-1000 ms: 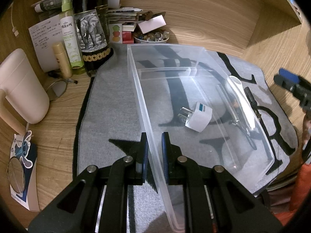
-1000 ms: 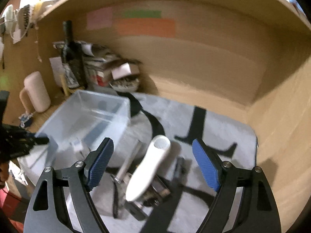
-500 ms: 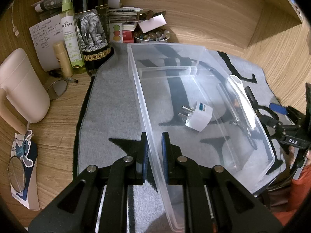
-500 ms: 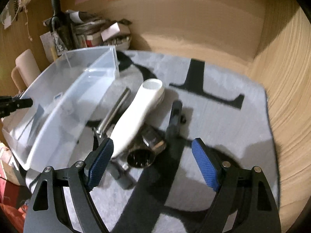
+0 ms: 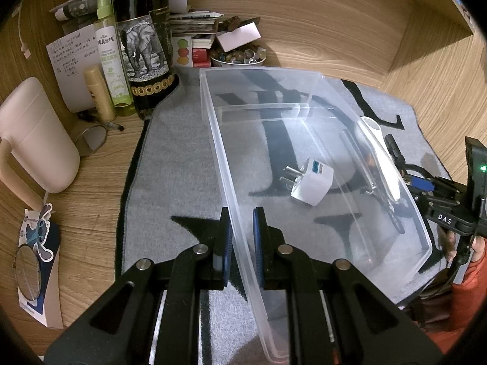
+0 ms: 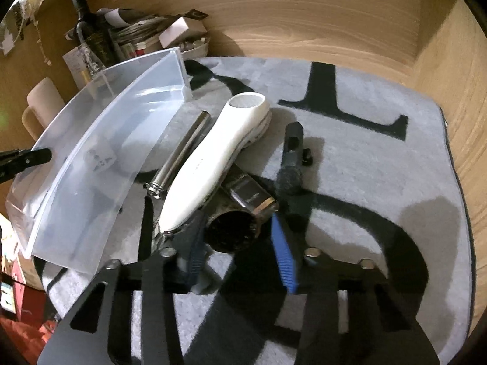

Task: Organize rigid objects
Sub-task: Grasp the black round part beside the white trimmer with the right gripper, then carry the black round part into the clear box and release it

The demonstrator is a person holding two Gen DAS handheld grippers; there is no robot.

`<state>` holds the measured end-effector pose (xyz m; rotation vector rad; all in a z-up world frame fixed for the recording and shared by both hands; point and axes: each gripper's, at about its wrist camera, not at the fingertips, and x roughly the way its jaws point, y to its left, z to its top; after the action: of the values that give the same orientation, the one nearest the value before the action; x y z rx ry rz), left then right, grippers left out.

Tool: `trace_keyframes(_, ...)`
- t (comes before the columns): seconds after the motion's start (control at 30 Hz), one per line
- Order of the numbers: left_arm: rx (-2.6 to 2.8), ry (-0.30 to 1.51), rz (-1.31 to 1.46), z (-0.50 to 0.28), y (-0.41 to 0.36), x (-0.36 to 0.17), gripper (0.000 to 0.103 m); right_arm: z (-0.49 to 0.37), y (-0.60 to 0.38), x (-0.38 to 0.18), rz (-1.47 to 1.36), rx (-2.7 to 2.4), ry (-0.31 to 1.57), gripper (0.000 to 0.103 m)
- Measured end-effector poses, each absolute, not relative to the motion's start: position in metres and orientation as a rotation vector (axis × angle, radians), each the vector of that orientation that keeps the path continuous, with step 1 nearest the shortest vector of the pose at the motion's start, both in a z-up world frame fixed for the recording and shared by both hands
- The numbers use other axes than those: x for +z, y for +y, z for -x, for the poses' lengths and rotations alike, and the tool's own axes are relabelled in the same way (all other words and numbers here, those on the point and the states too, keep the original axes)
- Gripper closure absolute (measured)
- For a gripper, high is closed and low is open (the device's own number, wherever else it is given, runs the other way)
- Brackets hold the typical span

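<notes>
My left gripper (image 5: 242, 237) is shut on the near wall of a clear plastic bin (image 5: 219, 152), tilting it on the grey mat. A white plug adapter (image 5: 310, 184) lies inside the bin. To the bin's right lies a pile: a long white device (image 6: 213, 161), a metal tube (image 6: 179, 155), a black cylindrical object (image 6: 234, 228) and a dark tool (image 6: 292, 158). My right gripper (image 6: 239, 249) is low over the pile, its blue-padded fingers half closed on either side of the black cylinder's end. The bin also shows in the right wrist view (image 6: 91, 164).
At the back left stand a dark elephant-label bottle (image 5: 143, 45), a green spray bottle (image 5: 112, 60), a small tan bottle (image 5: 99, 91), papers and a bowl of small items (image 5: 237, 56). A cream mug (image 5: 33, 133) and a round mirror (image 5: 27, 270) are left. Wooden walls enclose the desk.
My right gripper came down onto the pile and its fingers narrowed from wide open to around the black cylinder. The left gripper kept holding the bin wall still.
</notes>
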<state>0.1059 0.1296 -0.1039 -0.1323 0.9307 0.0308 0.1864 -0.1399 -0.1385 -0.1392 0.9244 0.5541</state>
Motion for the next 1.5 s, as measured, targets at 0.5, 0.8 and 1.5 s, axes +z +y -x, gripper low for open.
trace_keyframes(0.5,0.031,0.93,0.133,-0.106,0.129,-0.104,0.09,-0.174,-0.141,-0.099,0.151,0.538,0.805,0.073)
trace_keyframes(0.8,0.032,0.931,0.133,-0.106,0.129,-0.104,0.09,-0.164,-0.11,-0.058,0.164,0.611,0.66,0.073)
trace_keyframes(1.5,0.029,0.921,0.125,-0.108,0.129,-0.102,0.09,-0.157,-0.012,-0.041,0.27,0.816,0.61,0.073)
